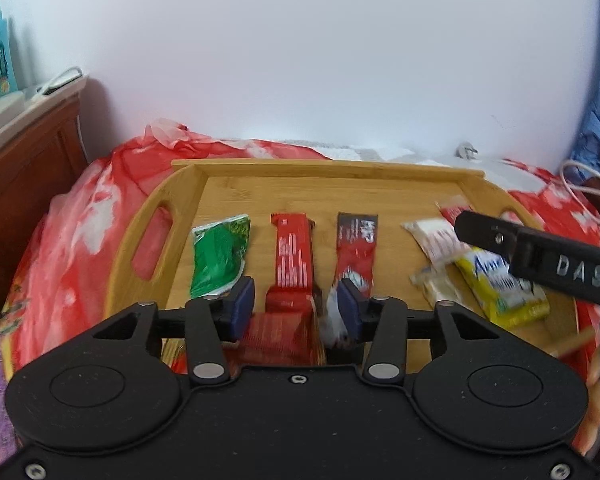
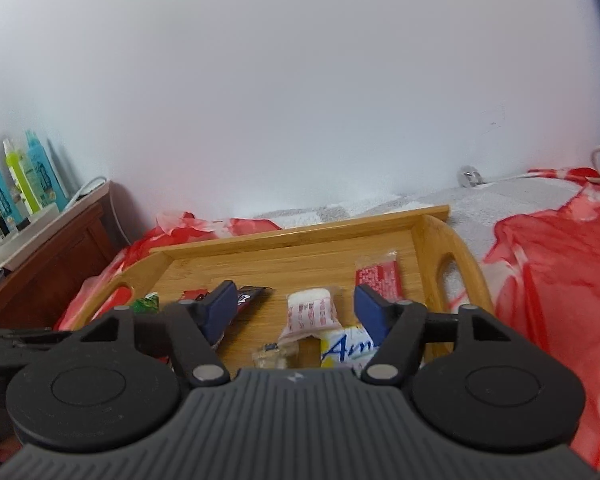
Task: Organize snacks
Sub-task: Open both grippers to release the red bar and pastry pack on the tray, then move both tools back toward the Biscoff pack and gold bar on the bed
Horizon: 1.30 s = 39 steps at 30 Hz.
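Observation:
A bamboo tray [image 1: 320, 168] lies on a bed with snacks in a row: a green packet [image 1: 220, 256], a red bar [image 1: 294, 256], a dark red sachet [image 1: 356, 252], a white packet [image 1: 436, 240] and a yellow packet [image 1: 500, 288]. My left gripper [image 1: 296, 308] is open, its blue pads either side of the red bar's near end without pressing it. My right gripper [image 2: 296, 314] stands open over the white packet [image 2: 312, 312], beside a small red packet [image 2: 380, 280] and the yellow packet [image 2: 344, 348]. One black finger [image 1: 484, 228] of the right gripper reaches over the tray's right side.
A red flowered blanket [image 2: 548, 272] covers the bed, with a grey towel [image 2: 480, 208] behind the tray. A wooden cabinet [image 1: 24, 160] with spray bottles [image 2: 40, 172] stands at the left. A white cable [image 1: 580, 188] lies at the right, under a plain white wall.

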Available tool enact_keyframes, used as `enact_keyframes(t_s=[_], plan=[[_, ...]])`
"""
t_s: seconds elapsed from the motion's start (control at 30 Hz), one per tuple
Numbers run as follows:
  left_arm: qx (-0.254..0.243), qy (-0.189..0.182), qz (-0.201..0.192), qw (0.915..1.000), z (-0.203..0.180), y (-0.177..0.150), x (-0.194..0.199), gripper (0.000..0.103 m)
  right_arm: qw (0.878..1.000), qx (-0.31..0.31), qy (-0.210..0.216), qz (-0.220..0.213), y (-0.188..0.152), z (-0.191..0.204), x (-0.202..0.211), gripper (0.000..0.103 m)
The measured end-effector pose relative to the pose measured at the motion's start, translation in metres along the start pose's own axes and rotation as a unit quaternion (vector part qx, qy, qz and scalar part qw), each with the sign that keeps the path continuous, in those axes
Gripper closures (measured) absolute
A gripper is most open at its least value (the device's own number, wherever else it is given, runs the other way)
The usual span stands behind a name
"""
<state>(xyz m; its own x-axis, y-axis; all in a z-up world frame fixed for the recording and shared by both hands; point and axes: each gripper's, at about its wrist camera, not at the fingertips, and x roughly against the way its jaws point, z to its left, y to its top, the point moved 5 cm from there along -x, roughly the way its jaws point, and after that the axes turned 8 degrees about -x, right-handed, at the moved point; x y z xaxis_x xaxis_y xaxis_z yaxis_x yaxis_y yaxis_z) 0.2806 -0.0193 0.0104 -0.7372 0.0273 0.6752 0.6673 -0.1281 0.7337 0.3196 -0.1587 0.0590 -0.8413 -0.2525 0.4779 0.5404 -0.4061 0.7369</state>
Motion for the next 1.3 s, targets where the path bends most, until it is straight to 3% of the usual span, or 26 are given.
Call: enact_keyframes(t_s=[0.23,0.5,0.7,0.97,1.3], plan=[[-0.012,-0.017,-0.019,0.9996,-0.003,-0.009,0.042,0.052,1.0,-0.018,-0.005,-0.014,-0.008,-0.001,0.039,0.018],[-0.019,-0.026,-0.041,0.9986,-0.006,-0.019,0.082,0.037,0.999,-0.028,0.0,-0.043,-0.023,0.004,0.089,0.013],[-0.031,-0.032,-0.047,0.9979,-0.007,-0.039,0.11,0.026,0.999,-0.01,-0.002,-0.036,-0.043,0.01,0.111,0.009],[-0.05,-0.037,-0.054,0.9966,-0.011,-0.067,0.137,0.02,0.999,0.031,-0.009,-0.038,-0.073,0.02,0.139,0.002],[-0.05,-0.029,-0.056,0.9968,-0.005,-0.099,0.153,0.017,0.998,0.051,-0.016,-0.036,-0.097,0.026,0.152,0.0]])
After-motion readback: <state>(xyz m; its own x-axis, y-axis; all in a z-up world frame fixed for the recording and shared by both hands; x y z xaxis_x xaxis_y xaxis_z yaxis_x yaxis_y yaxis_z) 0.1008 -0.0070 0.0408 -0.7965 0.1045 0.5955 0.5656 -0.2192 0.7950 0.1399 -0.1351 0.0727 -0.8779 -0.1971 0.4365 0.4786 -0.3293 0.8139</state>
